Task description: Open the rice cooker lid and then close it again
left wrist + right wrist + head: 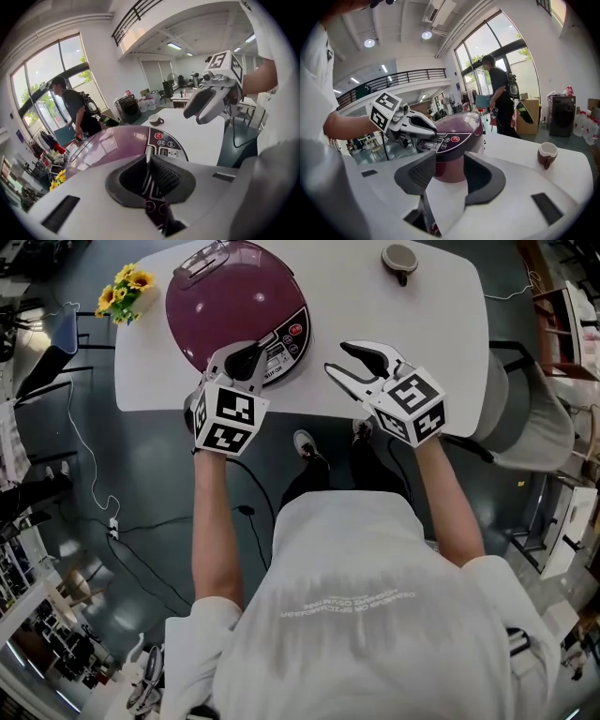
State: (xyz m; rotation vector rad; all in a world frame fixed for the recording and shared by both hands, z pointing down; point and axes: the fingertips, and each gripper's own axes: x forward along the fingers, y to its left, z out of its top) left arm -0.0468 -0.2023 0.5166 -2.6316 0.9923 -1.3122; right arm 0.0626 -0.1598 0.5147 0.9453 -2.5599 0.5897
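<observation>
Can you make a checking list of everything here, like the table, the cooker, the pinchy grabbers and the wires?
Surface: white table, smooth top.
Job's things: purple rice cooker, lid down, button panel facing the person.
Clutter: yellow flowers at the table's left corner; a cup near the far edge.
Grippers: left gripper shut, holding nothing, at the cooker's front; whether it touches cannot be told. Right gripper open and empty, beside the cooker.
Cables: white cable and black cable on the floor.
Surroundings: grey chair at the right; a person standing by big windows.
</observation>
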